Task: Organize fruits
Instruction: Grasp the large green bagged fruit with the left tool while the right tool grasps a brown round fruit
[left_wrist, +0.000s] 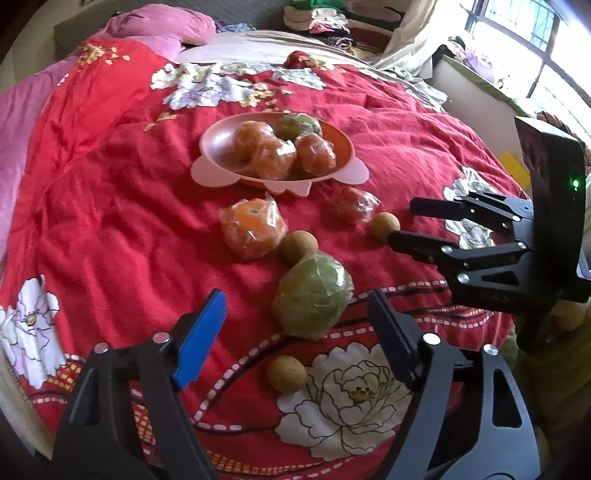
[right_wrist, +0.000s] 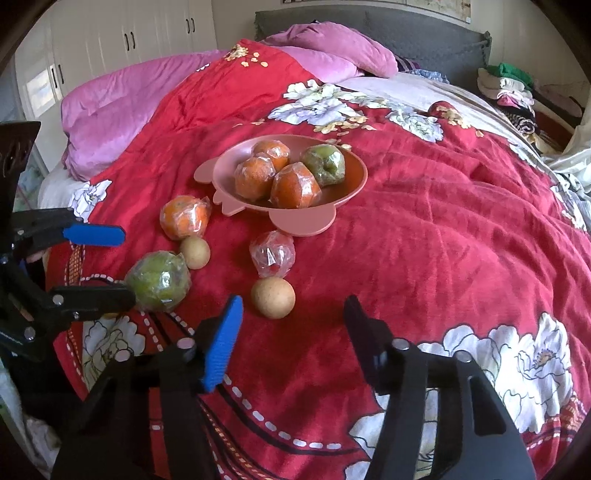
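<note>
Left tongs (left_wrist: 295, 325) apart, empty, straddling a wrapped green fruit (left_wrist: 313, 295) without touching. Right tongs (right_wrist: 293, 325) apart, empty, near a tan ball (right_wrist: 273, 297). Beyond on the red floral bedspread (right_wrist: 443, 236): pink bowl (right_wrist: 354, 177) holding 3 wrapped oranges (right_wrist: 255, 177) and 1 green fruit (right_wrist: 325, 164).

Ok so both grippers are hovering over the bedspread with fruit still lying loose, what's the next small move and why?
Probably lower the left gripper onto the wrapped green fruit lying just ahead between its fingers. Both grippers hold nothing, that fruit is the closest loose piece to the left one, and the pink bowl already holding four wrapped fruits looks like the destination. The right gripper could take the tan ball after.
</note>
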